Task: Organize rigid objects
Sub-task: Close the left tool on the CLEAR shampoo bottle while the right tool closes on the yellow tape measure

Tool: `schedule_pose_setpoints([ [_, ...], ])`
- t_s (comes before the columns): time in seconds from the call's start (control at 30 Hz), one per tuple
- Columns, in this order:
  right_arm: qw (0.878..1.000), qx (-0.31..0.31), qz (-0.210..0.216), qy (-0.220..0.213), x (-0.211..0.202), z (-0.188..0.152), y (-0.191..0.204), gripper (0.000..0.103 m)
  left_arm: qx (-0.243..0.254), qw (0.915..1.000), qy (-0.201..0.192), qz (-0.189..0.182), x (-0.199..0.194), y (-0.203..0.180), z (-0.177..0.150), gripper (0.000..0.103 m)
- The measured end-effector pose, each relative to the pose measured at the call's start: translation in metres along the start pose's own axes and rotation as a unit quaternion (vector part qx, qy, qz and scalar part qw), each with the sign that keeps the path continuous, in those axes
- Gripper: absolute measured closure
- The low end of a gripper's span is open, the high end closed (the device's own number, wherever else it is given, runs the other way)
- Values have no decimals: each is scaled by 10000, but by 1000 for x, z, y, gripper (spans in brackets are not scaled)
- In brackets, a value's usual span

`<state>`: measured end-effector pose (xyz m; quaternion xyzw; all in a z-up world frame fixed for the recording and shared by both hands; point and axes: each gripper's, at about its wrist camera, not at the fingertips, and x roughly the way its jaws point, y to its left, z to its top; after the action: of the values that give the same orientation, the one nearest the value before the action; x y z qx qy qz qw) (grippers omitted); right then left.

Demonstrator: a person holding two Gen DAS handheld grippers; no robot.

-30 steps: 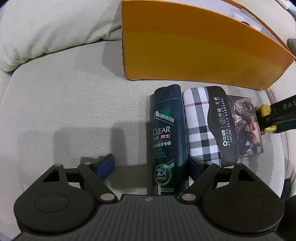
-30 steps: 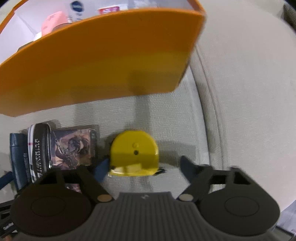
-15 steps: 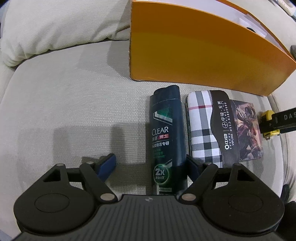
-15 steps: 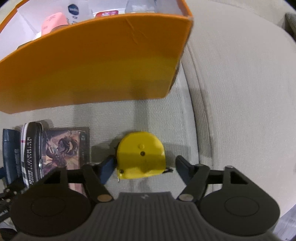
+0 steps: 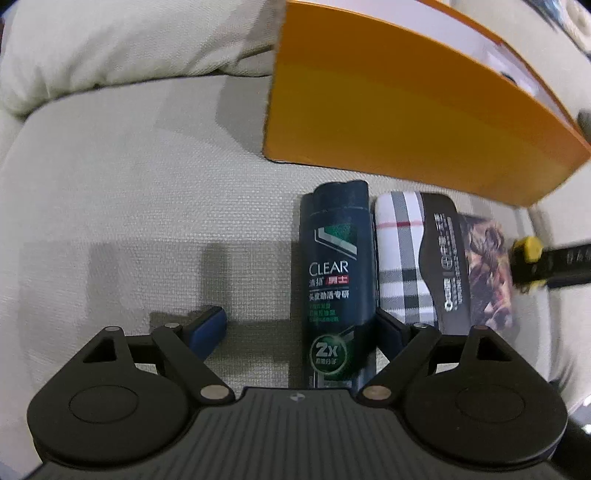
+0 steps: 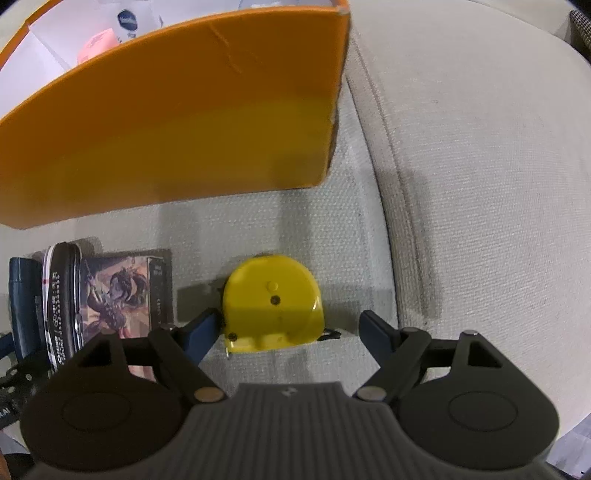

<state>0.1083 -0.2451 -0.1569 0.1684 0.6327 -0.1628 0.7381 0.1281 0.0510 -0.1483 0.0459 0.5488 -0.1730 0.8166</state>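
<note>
A dark CLEAR shampoo bottle [image 5: 332,280] lies on the beige cushion next to a plaid case [image 5: 402,266] and a picture card box [image 5: 487,273]. My left gripper [image 5: 298,326] is open and its jaws are still widening. The bottle's lower end lies between them, close to the right finger [image 5: 388,328]; the left finger is well apart from it. A yellow tape measure [image 6: 273,302] lies flat between the jaws of my right gripper [image 6: 287,330], which are opening. The left finger [image 6: 201,332] is right beside it and the right finger is clear of it.
An orange box [image 5: 406,110] stands just behind the row, with small containers inside it [image 6: 129,22]. A back cushion [image 5: 110,48] rises at the far left and a padded sofa arm [image 6: 480,166] on the right. Bare seat fabric spreads left of the bottle.
The right jaws stand a little wider around the tape measure than half a second ago, and the orange box has slid left in that view. The left gripper has hardly changed.
</note>
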Motion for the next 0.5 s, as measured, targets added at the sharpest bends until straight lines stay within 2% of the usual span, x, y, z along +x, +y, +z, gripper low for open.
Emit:
schedule_pose_setpoints([
  [0.13, 10000, -37, -24, -1, 12, -7, 5, 20, -489, 9987, 84, -94, 3, 4, 8, 0],
  [0.27, 9999, -112, -50, 5, 12, -7, 6, 19, -353, 9993, 106, 67, 3, -5, 10, 1],
  [0.33, 9999, -122, -49, 14, 14, -8, 7, 19, -16, 9992, 70, 388, 2, -14, 8, 2],
  [0.37, 9999, -115, -52, 20, 19, -10, 10, 19, 391, 9964, 41, 754, 3, -23, 8, 1],
  [0.43, 9999, -108, -50, 27, 19, -10, 10, 18, 990, 9849, -43, 1419, 5, -35, 5, 2],
  [0.5, 9999, -114, -31, 47, 16, -10, 12, 18, 1090, 9830, -66, 1479, 5, -31, 7, 3],
])
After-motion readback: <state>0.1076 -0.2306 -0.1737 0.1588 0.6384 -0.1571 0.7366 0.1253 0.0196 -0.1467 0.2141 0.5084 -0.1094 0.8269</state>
